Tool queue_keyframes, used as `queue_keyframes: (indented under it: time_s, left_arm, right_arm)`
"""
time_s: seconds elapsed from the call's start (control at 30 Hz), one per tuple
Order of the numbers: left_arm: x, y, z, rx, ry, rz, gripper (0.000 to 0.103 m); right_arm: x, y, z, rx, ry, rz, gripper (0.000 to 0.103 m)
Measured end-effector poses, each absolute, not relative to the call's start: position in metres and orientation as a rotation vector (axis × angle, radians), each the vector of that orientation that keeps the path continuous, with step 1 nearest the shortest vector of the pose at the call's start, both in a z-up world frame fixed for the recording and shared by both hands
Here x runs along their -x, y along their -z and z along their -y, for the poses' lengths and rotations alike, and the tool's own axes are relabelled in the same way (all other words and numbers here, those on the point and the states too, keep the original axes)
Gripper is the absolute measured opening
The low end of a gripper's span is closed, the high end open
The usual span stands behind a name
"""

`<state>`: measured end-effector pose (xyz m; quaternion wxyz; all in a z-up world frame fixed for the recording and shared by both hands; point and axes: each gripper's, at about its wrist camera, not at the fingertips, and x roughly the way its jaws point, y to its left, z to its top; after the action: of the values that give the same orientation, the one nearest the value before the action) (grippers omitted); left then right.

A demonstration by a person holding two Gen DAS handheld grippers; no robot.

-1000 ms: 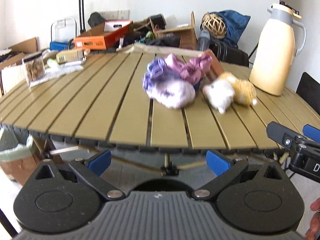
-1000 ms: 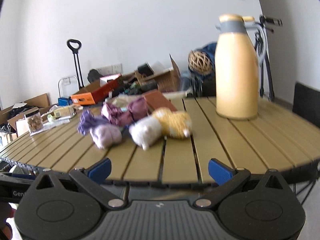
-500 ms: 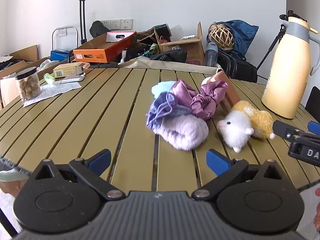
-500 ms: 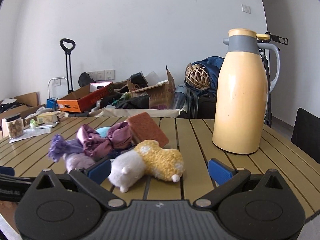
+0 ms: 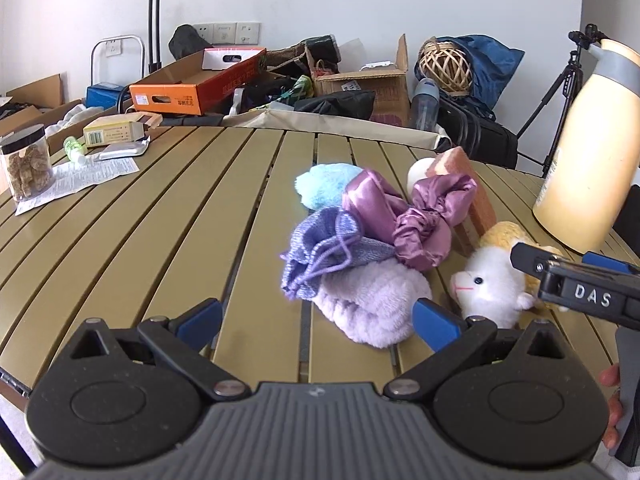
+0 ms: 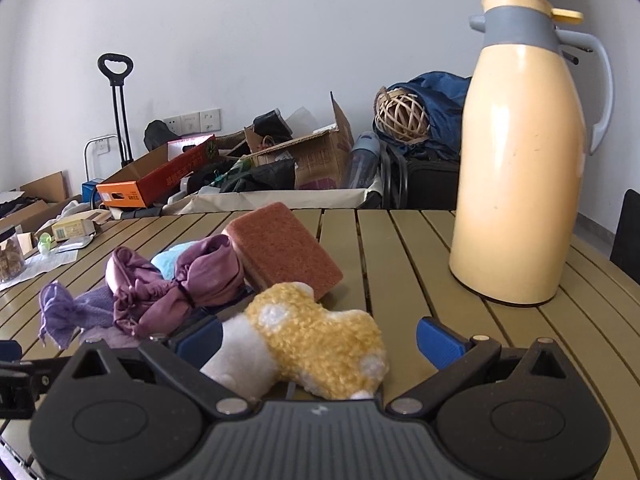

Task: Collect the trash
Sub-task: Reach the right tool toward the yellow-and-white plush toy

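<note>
A heap lies on the slatted table [image 5: 160, 216]: a lilac fluffy cloth [image 5: 368, 300], a purple knit pouch [image 5: 328, 248], a shiny purple scrunchie [image 5: 412, 212], a light blue puff [image 5: 324, 184], a brown sponge [image 6: 280, 252] and a white and yellow plush toy [image 6: 316, 340]. My left gripper [image 5: 316, 316] is open, its blue pads either side of the lilac cloth's near end. My right gripper [image 6: 320, 338] is open around the plush toy, which also shows in the left wrist view [image 5: 492, 288].
A tall cream thermos jug [image 6: 524, 160] stands on the table at the right. A jar of snacks [image 5: 26, 162], a paper sheet [image 5: 80, 176] and a small box [image 5: 112, 132] lie at the far left. Cardboard boxes [image 5: 196, 80] and bags crowd the floor behind.
Both grippers have moved forward from below the table edge over the table, up to the heap. The toy now sits between the right gripper's fingers.
</note>
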<state>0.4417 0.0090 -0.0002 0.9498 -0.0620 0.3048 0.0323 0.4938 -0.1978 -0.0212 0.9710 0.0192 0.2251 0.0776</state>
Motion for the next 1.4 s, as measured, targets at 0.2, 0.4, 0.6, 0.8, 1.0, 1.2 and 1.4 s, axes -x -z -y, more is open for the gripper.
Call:
queue_keyframes:
  time_s: [0.2,0.4,0.6,0.8,1.0,1.2,1.4]
  left_arm:
    - [-0.441,0.002,-0.018,0.137,-0.084,-0.628,0.103]
    - [-0.437,0.001,-0.024,0.142,-0.094,-0.628,0.103]
    - [-0.434,0.000,-0.028,0.149,-0.097,-0.627,0.103]
    - [-0.430,0.000,-0.031,0.142,-0.099,-0.626,0.103]
    - [-0.430,0.000,-0.035,0.151,-0.106,-0.630,0.103]
    - [-0.429,0.001,-0.035,0.150,-0.109,-0.630,0.103]
    - [-0.429,0.003,-0.032,0.146,-0.109,-0.638,0.103]
  right_arm:
    - [-0.517,0.021,0.186,-0.059,-0.157,-0.504,0.103]
    - [-0.535,0.031,0.180,-0.107,-0.112,-0.575,0.103]
    - [-0.540,0.035,0.167,-0.079,-0.057,-0.573,0.103]
    - [-0.538,0.033,0.160,-0.065,-0.009,-0.574,0.103]
    - [-0.538,0.036,0.154,-0.057,0.013,-0.578,0.103]
    - [-0.539,0.037,0.157,-0.065,0.007,-0.586,0.103]
    - [-0.538,0.038,0.157,-0.042,-0.025,-0.591,0.103]
